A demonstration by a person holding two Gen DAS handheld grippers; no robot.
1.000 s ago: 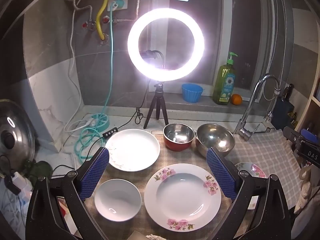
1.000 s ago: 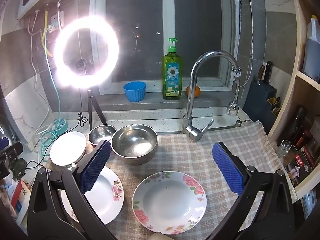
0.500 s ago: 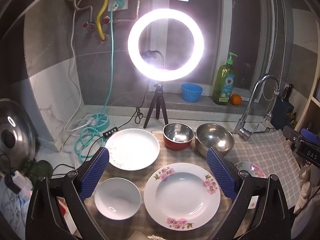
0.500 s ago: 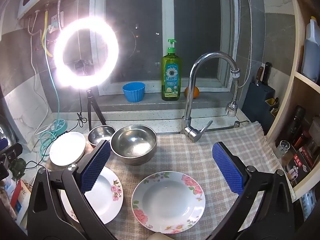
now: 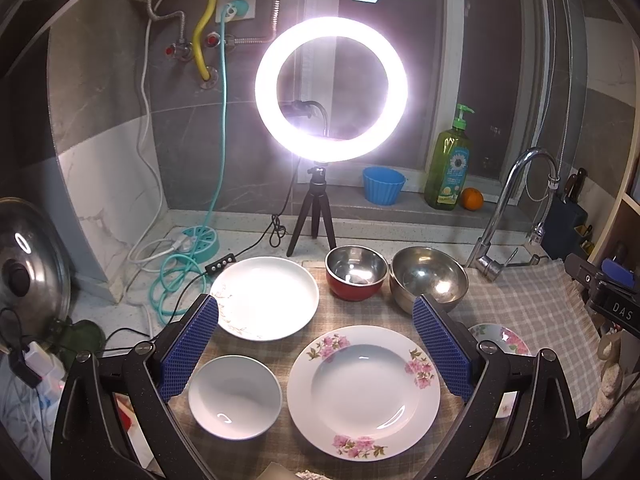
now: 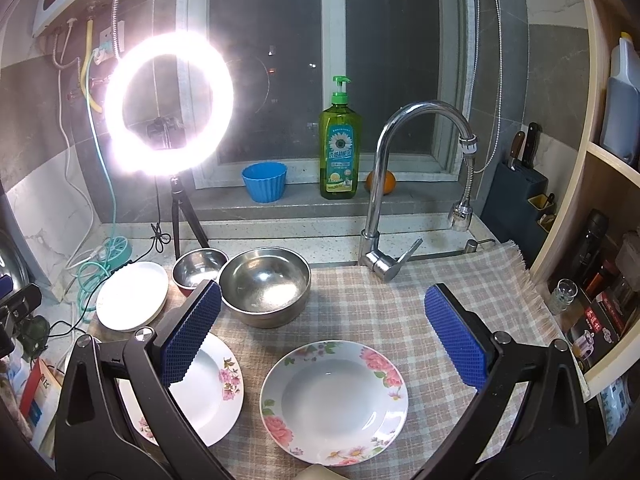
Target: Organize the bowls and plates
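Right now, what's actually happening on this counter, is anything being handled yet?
Nothing is held yet. A person holds two grippers above the dishes; the left gripper and the right gripper are both open and empty. Laid out singly on the checked cloth are two floral plates, a plain white plate, a small white bowl, a red-sided steel bowl and a bigger steel bowl. Nothing is stacked.

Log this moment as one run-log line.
left gripper: open, empty | right gripper: open, empty | plates, bowls: unstacked on cloth
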